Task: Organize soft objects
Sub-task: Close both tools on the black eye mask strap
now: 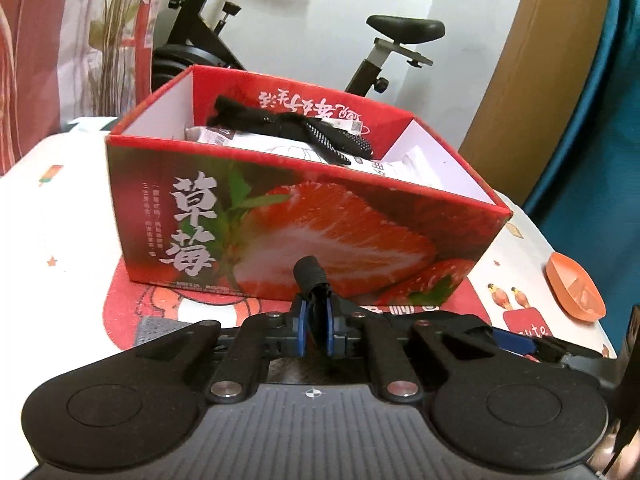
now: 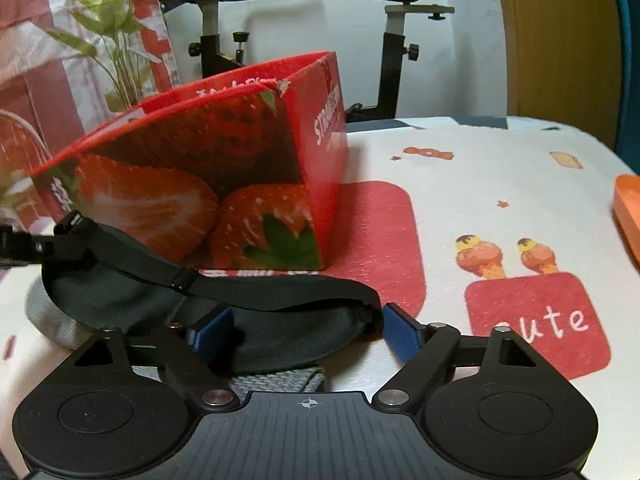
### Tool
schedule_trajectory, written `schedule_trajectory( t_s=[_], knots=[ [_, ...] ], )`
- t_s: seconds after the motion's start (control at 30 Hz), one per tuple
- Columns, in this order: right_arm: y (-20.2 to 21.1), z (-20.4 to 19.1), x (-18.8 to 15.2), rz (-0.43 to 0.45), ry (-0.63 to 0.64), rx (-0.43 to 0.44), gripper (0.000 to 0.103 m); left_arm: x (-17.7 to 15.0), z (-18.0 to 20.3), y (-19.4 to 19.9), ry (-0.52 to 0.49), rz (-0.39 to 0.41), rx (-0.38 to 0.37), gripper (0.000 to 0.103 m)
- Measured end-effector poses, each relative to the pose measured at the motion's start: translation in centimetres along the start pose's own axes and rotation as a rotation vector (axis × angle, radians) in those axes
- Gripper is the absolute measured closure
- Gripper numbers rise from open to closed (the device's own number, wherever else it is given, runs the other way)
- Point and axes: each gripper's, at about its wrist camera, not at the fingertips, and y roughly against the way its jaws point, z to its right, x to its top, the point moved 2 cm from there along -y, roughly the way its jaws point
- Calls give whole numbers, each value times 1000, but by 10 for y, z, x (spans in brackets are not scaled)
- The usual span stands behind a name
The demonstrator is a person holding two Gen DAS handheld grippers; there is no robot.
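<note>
A red strawberry box stands on the table, open at the top, with a black dotted ribbon and white packets inside. It also shows in the right wrist view. My left gripper is shut on the black strap of a dark eye mask, just in front of the box. The eye mask lies on the table with its strap stretched leftwards. My right gripper is open, with its blue pads either side of the mask's right end.
An orange dish sits at the table's right edge and shows in the right wrist view too. The tablecloth is white with red patches. An exercise bike and a plant stand behind the table.
</note>
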Motion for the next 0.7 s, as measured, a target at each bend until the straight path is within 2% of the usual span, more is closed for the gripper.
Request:
schedule_trajectory(
  t_s=[0.13, 0.53, 0.7],
  knots=[
    [3, -1, 1, -10, -46, 50, 27, -6, -3, 9, 2, 9, 12, 92],
    [-1, 12, 7, -36, -200, 137, 33, -37, -42, 2, 105, -61, 7, 91],
    [1, 7, 8, -41, -182, 147, 34, -45, -51, -3, 145, -76, -13, 91]
  ],
)
